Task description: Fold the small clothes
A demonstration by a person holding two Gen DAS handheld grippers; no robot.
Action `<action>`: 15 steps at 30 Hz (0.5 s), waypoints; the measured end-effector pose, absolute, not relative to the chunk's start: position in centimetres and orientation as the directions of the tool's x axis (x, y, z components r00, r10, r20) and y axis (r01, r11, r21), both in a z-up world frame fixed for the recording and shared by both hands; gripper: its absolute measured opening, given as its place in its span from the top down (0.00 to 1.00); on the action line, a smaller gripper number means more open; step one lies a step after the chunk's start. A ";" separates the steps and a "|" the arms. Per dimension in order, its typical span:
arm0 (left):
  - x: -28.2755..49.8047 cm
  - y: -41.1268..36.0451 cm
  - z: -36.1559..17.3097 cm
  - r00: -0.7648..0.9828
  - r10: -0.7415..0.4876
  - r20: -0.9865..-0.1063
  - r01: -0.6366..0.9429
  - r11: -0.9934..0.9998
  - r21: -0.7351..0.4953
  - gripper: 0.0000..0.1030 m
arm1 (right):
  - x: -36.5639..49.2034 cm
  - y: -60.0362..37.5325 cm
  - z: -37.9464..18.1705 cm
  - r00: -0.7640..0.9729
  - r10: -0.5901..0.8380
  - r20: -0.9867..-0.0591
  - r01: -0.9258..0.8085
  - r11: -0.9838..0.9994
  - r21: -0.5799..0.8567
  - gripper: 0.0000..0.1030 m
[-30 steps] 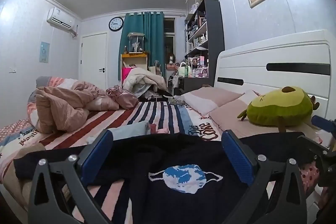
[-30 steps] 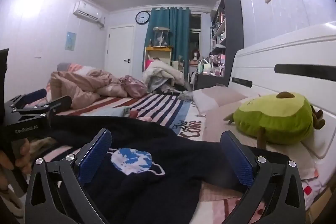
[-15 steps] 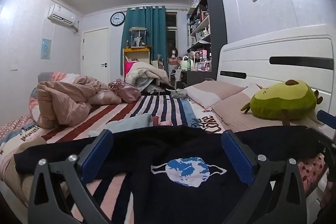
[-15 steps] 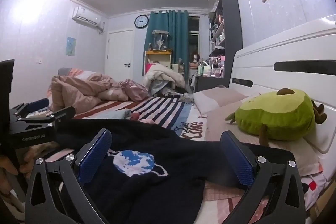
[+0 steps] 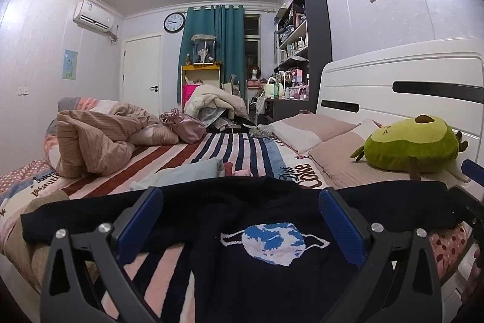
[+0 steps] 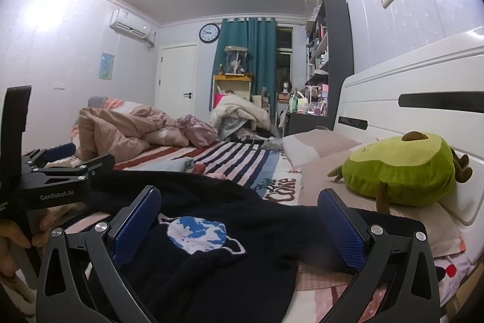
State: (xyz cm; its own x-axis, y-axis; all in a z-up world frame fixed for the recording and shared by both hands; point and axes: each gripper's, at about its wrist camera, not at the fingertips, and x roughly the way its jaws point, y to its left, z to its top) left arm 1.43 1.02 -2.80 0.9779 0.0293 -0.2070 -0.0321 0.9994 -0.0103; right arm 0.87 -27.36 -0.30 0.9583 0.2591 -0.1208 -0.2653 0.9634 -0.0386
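A small dark navy sweater [image 5: 257, 271] with a blue and white globe-in-a-mask picture lies spread flat on the striped bed, sleeves out to both sides. It also shows in the right wrist view [image 6: 217, 256]. My left gripper [image 5: 239, 223] is open and empty, hovering over the sweater's chest. My right gripper [image 6: 239, 223] is open and empty above the sweater's right part. The left gripper's body [image 6: 54, 180] shows at the left of the right wrist view, over the left sleeve.
A green avocado plush [image 5: 411, 147] lies on the pink pillows by the white headboard [image 5: 393, 87]. A folded light blue cloth [image 5: 184, 174] lies just beyond the sweater. A rumpled pink duvet [image 5: 99, 138] is heaped at the left.
Both cameras have tilted slightly, so the sweater sits a little lower in view. The sweater itself has not moved and both grippers stay open.
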 end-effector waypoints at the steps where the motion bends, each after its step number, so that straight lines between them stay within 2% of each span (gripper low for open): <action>1: 1.4 1.1 -2.8 0.978 0.032 -0.208 -0.035 0.999 -0.009 0.01 | 0.9 -27.4 -0.3 0.958 0.261 -0.120 -0.267 0.963 -0.037 0.00; 15: 1.4 2.1 -3.1 0.972 0.038 -0.231 -0.046 0.999 -0.029 0.01 | 1.1 -27.7 -0.3 0.955 0.272 -0.121 -0.276 0.961 -0.016 0.00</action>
